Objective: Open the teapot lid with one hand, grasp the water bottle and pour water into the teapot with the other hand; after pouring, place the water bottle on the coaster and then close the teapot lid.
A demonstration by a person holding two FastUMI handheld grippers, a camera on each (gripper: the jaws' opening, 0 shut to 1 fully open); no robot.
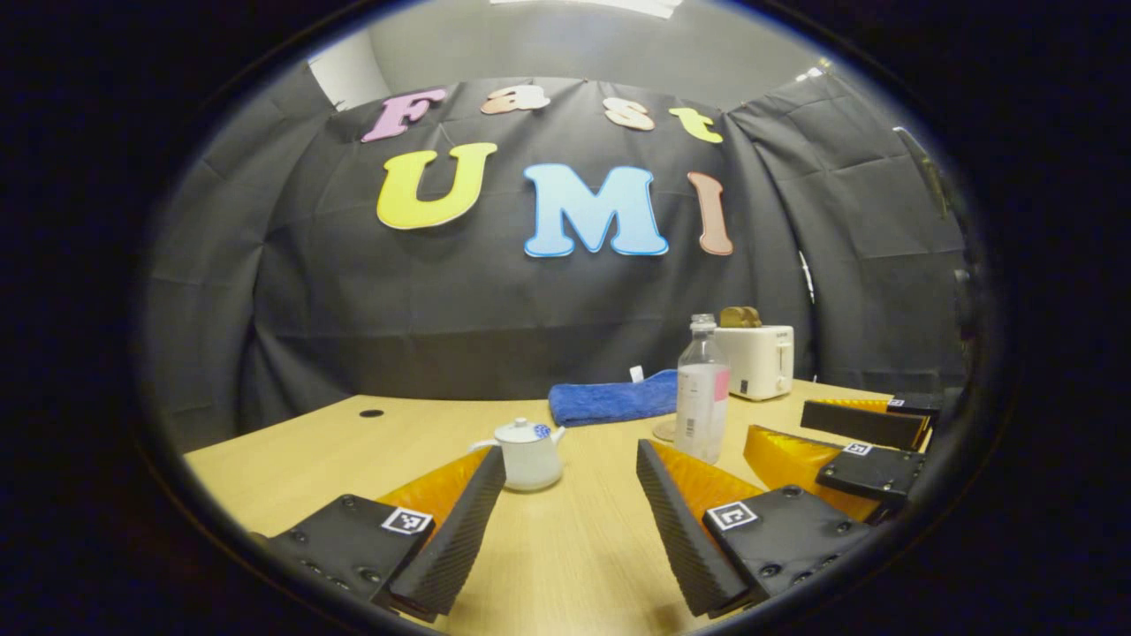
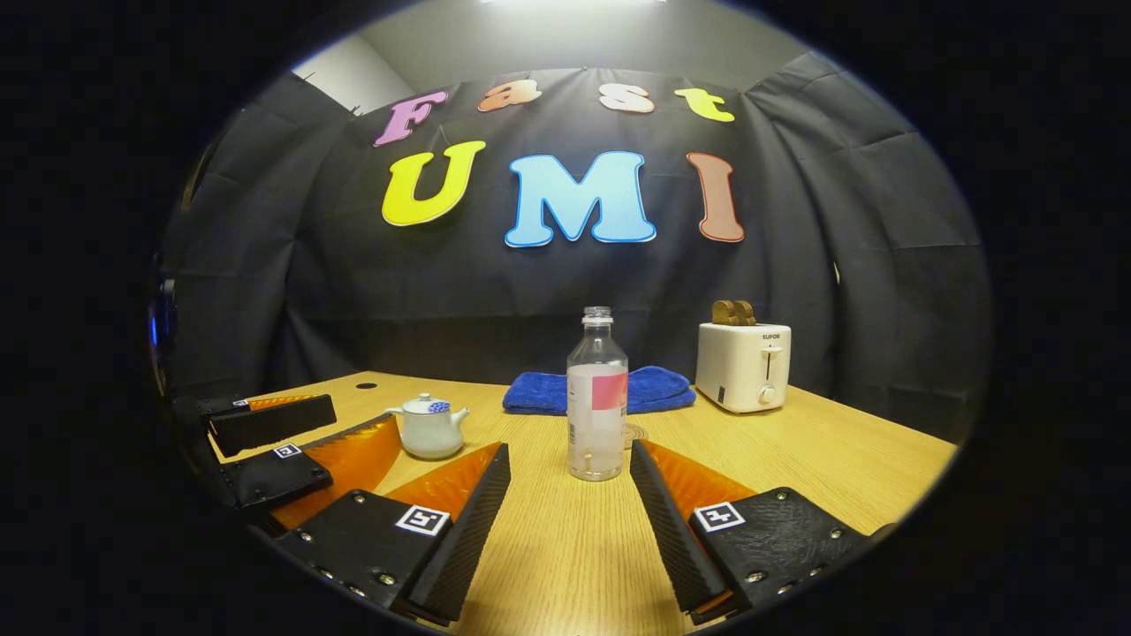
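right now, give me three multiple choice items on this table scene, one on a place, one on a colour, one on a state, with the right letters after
1. Where does the folded towel lie?
A. behind the clear plastic water bottle
B. under the small white ceramic teapot
C. on top of the white toaster

2. What colour is the towel?
A. red
B. blue
C. green

3. How is the teapot lid?
A. on the teapot
B. lying on the wooden table
C. held in the left gripper

Answers:
1 A, the right gripper view shows it against the back wall, past the bottle.
2 B, it is blue in both views.
3 A, the lid sits on the pot, and both the left gripper and the right gripper are open and hold nothing.
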